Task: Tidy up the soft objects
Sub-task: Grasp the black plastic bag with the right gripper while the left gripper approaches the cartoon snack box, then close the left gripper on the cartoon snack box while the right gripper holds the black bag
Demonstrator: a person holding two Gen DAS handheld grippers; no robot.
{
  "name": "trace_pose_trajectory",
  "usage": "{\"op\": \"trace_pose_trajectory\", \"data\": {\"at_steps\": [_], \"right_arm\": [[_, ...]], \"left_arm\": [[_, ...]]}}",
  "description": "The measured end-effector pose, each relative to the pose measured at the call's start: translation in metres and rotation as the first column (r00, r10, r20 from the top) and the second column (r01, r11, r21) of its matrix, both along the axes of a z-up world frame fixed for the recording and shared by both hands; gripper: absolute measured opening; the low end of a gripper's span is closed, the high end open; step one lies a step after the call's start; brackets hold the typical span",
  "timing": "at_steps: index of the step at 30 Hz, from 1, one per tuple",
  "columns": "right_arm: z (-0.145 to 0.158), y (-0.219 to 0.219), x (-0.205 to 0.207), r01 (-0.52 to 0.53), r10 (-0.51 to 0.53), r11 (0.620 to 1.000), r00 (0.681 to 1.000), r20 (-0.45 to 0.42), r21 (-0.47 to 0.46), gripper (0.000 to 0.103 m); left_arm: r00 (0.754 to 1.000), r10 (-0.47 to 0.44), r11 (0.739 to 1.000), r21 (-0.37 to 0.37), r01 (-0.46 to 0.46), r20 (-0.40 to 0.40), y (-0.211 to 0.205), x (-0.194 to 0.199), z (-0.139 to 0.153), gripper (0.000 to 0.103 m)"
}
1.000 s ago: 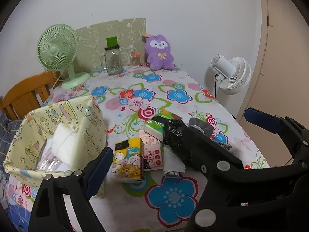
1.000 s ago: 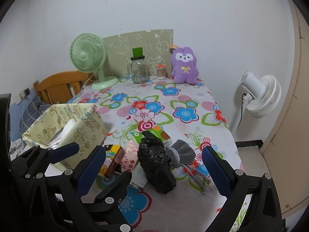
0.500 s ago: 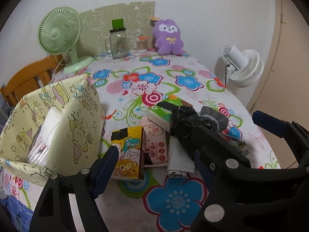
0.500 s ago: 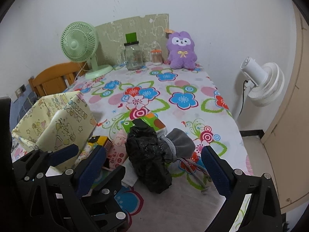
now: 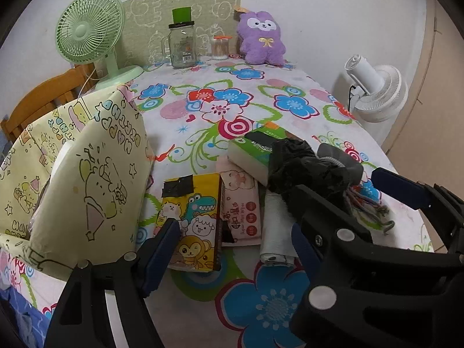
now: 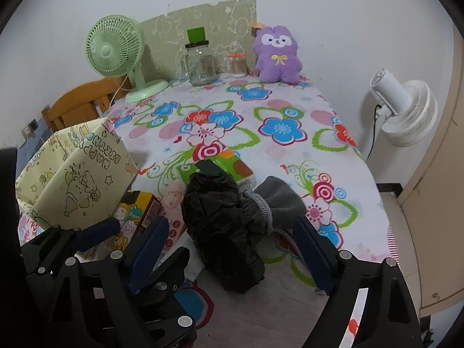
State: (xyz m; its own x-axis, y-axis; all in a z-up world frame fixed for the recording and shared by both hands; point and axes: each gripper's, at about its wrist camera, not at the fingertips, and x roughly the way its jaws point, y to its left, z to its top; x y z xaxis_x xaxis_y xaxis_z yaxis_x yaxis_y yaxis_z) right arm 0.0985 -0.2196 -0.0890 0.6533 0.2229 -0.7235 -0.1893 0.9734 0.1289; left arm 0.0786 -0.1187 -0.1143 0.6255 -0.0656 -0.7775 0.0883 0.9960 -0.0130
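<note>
- Right gripper [image 6: 232,249]: jaws have just been narrowing, released, straddling the black bag [image 6: 223,226] near the table's front edge. Drop lower before squeezing.
- Left gripper [image 5: 232,243]: jaws released over the yellow pack [image 5: 194,223], beside the bin [image 5: 87,179].

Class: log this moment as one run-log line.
left gripper: closing, over cartoon pack | right gripper: closing, astride black bag | neither gripped | basket: left

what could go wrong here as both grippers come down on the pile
The right gripper, jaws just closing, straddles the black bag, which overlaps the grey pouch and green tissue pack; lifting may drag them. The left gripper sits close beside it, so they could collide over the yellow cartoon pack.
</note>
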Motion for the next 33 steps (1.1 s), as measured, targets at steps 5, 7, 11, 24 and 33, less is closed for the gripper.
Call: {"op": "trace_pose_trajectory", "data": {"at_steps": [5,7,11,24,33], "right_arm": [[-0.009,0.004,0.006,-0.024,0.025,1.0,0.999,-0.039,0.018,0.071],[-0.013,0.006,0.007,-0.029,0.031,0.999,0.998,-0.055,0.025,0.064],[-0.017,0.006,0.008,-0.033,0.035,0.999,0.997,-0.071,0.036,0.049],[-0.013,0.004,0.0,-0.035,0.037,0.998,0.997,-0.063,0.044,0.043],[-0.007,0.001,-0.013,-0.015,0.016,1.0,0.999,-0.04,0.02,0.043]], "left_arm": [[1.0,-0.001,1.0,0.014,0.001,0.001,0.0,0.001,-0.003,0.082],[1.0,-0.005,1.0,0.021,0.005,0.003,-0.001,0.001,-0.004,0.083],[1.0,-0.01,1.0,0.022,0.01,0.004,-0.002,0.001,-0.004,0.084],[0.999,-0.033,0.999,-0.041,0.034,0.01,-0.003,-0.012,-0.001,0.074],[0.998,-0.052,0.997,-0.056,0.054,0.026,-0.007,-0.023,0.003,0.073]]}}
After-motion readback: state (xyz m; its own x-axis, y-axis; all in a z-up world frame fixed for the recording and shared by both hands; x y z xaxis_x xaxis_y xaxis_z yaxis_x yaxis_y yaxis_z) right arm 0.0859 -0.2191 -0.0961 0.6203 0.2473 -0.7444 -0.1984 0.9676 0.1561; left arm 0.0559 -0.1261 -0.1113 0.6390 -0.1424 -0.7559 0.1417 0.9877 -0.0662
